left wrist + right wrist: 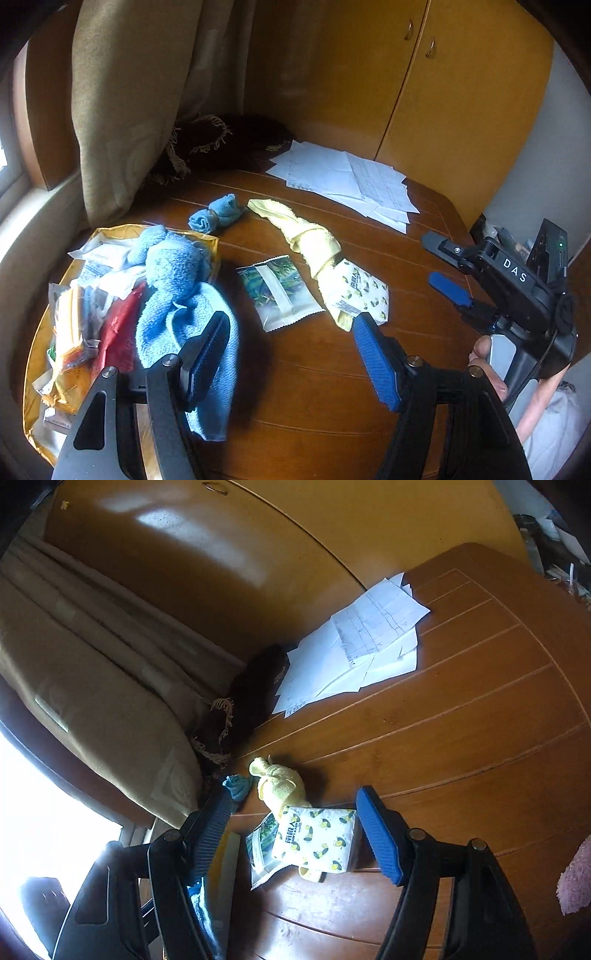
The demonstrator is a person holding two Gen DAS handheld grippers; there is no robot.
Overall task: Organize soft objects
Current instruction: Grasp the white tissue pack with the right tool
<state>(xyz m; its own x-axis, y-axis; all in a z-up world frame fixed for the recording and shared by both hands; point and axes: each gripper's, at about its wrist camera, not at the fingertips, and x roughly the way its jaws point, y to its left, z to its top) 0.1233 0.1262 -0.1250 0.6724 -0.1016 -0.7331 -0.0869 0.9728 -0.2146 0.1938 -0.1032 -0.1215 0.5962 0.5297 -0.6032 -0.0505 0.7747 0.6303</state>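
Note:
On the brown wooden table [314,387] lie a small rolled blue cloth [218,214], a twisted yellow cloth [306,240], a lemon-print tissue pack [364,291] and a green-and-white packet [280,291]. A large blue towel [177,280] drapes from the cluttered pile at the left, under my left finger. My left gripper [291,354] is open and empty above the table. My right gripper [443,266] hovers at the right, held by a hand, also open. In the right wrist view the right gripper [295,834] frames the tissue pack [317,842] without touching it; the yellow cloth [280,786] and blue roll [236,786] lie beyond.
A yellow bag [207,240] full of packets and papers fills the table's left side. Loose white papers [351,181] lie at the back by a wooden cupboard [461,92]. A dark fringed cloth [221,140] and a curtain [129,110] are at the back left. A pink cloth [576,878] shows at the right edge.

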